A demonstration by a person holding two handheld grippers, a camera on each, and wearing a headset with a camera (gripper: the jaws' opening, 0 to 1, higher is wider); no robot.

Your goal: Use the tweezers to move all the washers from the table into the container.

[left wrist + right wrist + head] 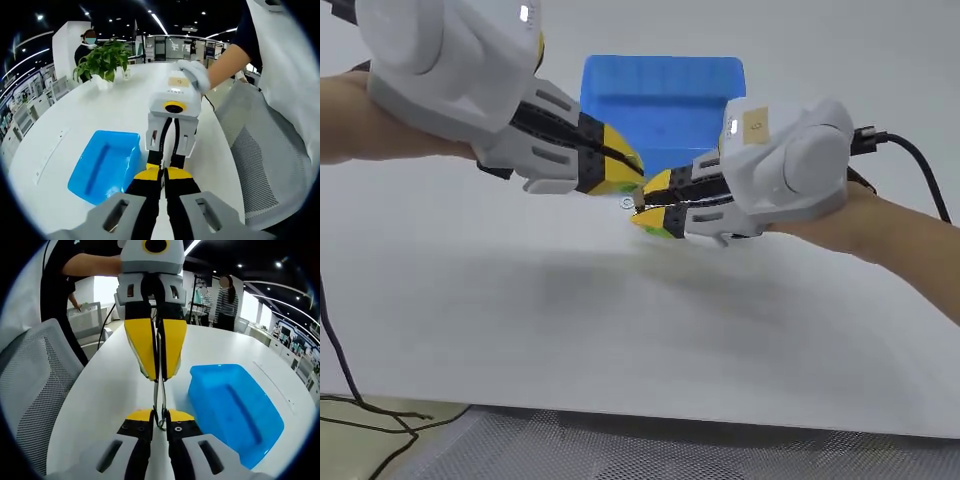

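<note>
Just before the blue container (660, 100), the left gripper (626, 170) and the right gripper (648, 204) each pinch the tweezers (159, 400) between closed jaws.

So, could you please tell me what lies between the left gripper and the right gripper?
The tweezers bridge the gap, running from the left gripper to the right gripper, as the right gripper view shows.
</note>
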